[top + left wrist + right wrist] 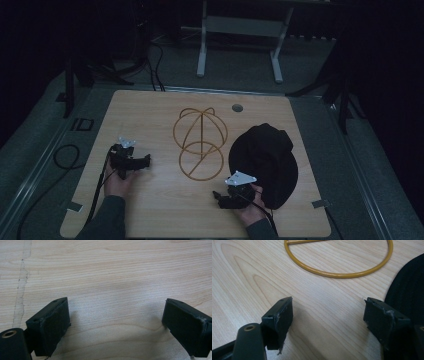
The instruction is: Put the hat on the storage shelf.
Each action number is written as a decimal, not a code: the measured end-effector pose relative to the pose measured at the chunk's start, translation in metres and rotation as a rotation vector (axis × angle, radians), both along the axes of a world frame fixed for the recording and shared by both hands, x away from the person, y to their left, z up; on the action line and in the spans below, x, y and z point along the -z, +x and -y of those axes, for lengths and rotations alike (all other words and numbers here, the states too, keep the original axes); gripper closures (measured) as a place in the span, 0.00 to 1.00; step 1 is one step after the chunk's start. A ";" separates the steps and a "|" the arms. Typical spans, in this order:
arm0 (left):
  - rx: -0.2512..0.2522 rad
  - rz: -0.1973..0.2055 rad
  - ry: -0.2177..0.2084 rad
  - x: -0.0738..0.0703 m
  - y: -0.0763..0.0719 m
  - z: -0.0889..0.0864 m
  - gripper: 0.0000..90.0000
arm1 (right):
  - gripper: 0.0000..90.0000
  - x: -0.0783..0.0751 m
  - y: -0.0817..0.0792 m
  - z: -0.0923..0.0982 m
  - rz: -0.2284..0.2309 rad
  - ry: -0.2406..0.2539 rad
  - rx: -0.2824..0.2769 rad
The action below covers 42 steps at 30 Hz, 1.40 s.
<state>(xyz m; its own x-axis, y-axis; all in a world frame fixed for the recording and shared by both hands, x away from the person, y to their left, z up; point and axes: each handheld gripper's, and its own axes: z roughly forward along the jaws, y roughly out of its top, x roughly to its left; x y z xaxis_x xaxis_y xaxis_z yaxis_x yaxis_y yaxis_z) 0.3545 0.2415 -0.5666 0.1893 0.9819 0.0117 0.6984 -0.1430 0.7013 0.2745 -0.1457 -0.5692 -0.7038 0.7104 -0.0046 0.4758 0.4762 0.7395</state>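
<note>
A black brimmed hat [265, 160] lies flat on the right side of the wooden table [150, 115]. A gold wire hat stand [200, 142] rests at the table's middle, and its base ring [342, 273] shows in the right gripper view. My right gripper [216, 196] lies low by the hat's near-left brim [409, 287], open, with bare wood between its jaws. My left gripper [148, 161] rests on the left side of the table, left of the stand. Its jaws are wide apart over bare wood [112, 290], so it is open.
A round grommet hole [237, 108] sits near the table's far edge. White table legs [202, 45] stand on the dark floor beyond, with black cables [65, 155] trailing at the left. Tape marks [320, 203] sit at the near corners.
</note>
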 end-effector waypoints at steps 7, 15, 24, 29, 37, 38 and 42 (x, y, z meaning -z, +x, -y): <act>0.000 0.000 0.000 0.000 0.000 0.000 0.09 | 0.26 -0.001 0.000 -0.001 -0.010 -0.010 0.000; 0.000 0.000 0.000 0.000 0.000 0.000 0.09 | 0.30 -0.005 0.000 -0.002 -0.033 -0.038 -0.043; 0.000 0.000 0.000 0.000 0.000 0.000 0.09 | 0.42 -0.015 0.002 -0.003 -0.052 -0.092 -0.099; 0.000 0.000 0.000 0.000 0.000 0.000 0.09 | 0.44 -0.027 0.002 -0.003 -0.063 -0.111 -0.127; 0.000 0.000 0.000 0.000 0.000 0.000 0.09 | 0.45 -0.041 0.004 0.005 -0.078 -0.155 -0.141; -0.001 0.001 -0.001 0.000 0.000 0.000 0.09 | 0.45 -0.043 0.005 0.006 -0.085 -0.160 -0.142; -0.001 0.001 -0.001 0.000 0.000 0.000 0.09 | 0.46 -0.050 0.006 0.012 -0.095 -0.176 -0.151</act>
